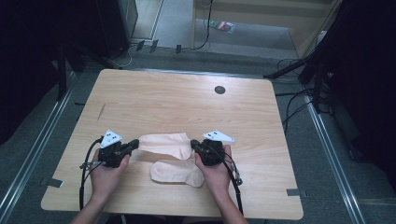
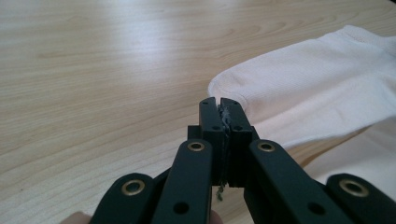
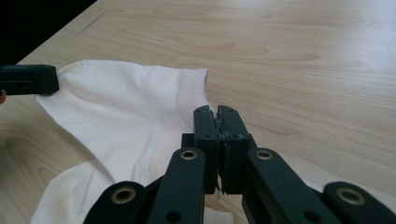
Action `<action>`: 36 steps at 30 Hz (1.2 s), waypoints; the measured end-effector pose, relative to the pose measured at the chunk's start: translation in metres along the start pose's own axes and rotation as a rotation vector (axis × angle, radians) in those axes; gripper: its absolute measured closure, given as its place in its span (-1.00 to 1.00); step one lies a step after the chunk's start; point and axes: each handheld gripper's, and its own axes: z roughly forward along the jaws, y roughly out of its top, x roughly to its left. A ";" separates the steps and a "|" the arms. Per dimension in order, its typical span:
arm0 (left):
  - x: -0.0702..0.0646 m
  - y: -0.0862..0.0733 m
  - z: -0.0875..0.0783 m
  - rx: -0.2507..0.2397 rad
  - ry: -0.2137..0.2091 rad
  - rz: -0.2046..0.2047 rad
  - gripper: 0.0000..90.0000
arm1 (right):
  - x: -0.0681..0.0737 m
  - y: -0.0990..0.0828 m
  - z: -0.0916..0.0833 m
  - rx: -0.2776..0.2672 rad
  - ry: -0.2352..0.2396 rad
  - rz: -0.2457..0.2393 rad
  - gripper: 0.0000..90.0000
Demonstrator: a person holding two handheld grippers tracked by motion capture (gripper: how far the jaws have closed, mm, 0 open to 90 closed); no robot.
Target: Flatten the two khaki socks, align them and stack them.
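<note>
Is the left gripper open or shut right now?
Shut. In its own view the left gripper's jaws are pressed together at the edge of the white sock; whether they pinch fabric, cannot tell.

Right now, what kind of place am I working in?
Probably a lab or recording studio: a bare wooden table, floor rails, loose cables, dark curtains. Two socks lie on the table.

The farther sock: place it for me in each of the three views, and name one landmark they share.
High view: farther sock lies between left gripper and right gripper.
Left gripper view: upper right, beyond the shut jaws.
Right gripper view: centre left, left gripper at its far end.
Shared landmark: wooden table.
</note>
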 end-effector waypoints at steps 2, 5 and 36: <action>-0.003 0.001 -0.005 -0.007 -0.018 0.009 1.00 | 0.001 0.001 -0.008 -0.005 -0.001 -0.015 0.97; -0.009 -0.002 -0.011 -0.018 -0.036 0.013 1.00 | 0.001 0.000 -0.018 -0.002 -0.002 -0.029 0.98; -0.048 -0.037 -0.021 0.084 -0.198 0.094 1.00 | -0.007 -0.054 -0.056 0.089 -0.013 -0.054 0.99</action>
